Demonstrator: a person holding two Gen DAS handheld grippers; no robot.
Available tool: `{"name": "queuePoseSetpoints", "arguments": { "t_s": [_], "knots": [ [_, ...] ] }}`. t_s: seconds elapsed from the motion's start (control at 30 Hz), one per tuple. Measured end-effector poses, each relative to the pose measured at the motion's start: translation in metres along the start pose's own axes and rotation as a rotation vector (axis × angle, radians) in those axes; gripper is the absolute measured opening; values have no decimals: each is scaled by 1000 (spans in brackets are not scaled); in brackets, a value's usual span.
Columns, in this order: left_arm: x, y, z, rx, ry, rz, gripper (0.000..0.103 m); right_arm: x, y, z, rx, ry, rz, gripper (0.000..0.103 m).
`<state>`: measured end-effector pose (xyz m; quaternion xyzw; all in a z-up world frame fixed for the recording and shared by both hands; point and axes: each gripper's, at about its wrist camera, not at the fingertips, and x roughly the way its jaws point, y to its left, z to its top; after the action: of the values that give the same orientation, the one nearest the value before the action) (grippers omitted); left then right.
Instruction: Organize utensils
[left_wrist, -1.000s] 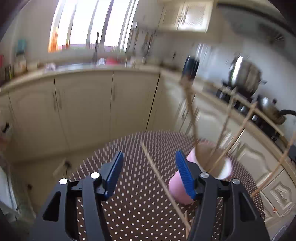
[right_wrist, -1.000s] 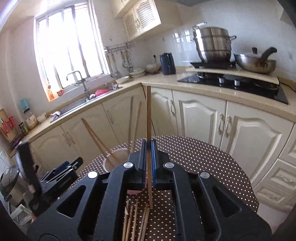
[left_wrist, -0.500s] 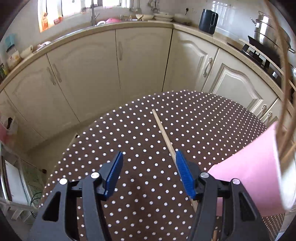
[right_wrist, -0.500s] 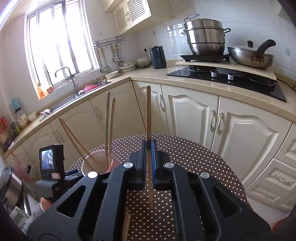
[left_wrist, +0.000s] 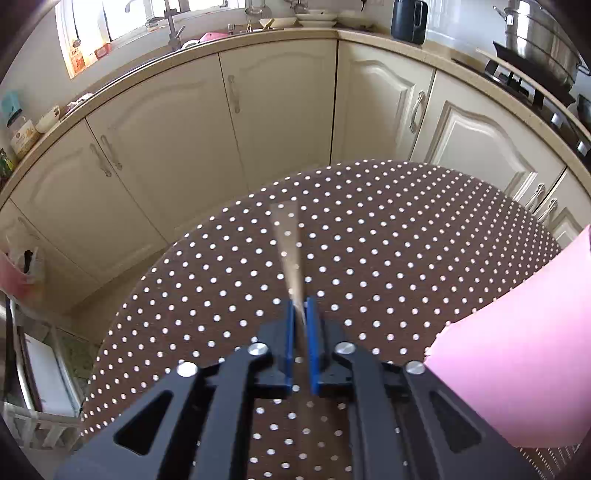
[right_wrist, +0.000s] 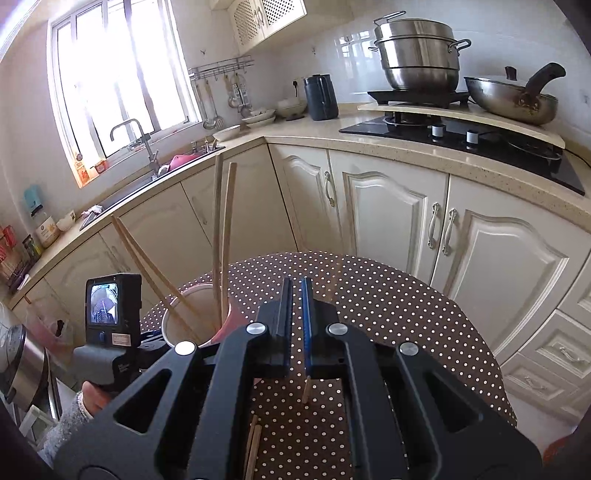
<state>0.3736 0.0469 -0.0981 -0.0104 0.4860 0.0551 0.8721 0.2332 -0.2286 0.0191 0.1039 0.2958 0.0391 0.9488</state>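
Left gripper (left_wrist: 302, 314): jaws just closed, clamped on blurred chopstick (left_wrist: 290, 254), long axis straight ahead. Pink cup (left_wrist: 517, 362) just right, near. Right gripper (right_wrist: 295, 291): shut on another chopstick (right_wrist: 306, 389); cup up-left.

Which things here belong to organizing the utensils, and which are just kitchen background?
Job in hand: pink cup; chopsticks standing in it; loose chopsticks; clamped chopstick; second clamped chopstick.

Lying about: steamer pot; wok; kettle; dishes by the sink; tap.
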Motion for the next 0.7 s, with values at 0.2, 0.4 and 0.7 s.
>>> {"name": "queuePoseSetpoints", "arguments": {
  "t_s": [0.2, 0.4, 0.7],
  "knots": [
    [-12, 2, -6, -2, -51, -1, 6, -6, 1, 3, -6, -13, -3, 3],
    [-36, 12, -9, -34, -122, -28, 6, 4, -7, 5, -15, 37, -12, 4],
    [-45, 29, -14, -75, -126, -119, 6, 91, -40, 12, 29, 251, -158, 80]
  ]
}}
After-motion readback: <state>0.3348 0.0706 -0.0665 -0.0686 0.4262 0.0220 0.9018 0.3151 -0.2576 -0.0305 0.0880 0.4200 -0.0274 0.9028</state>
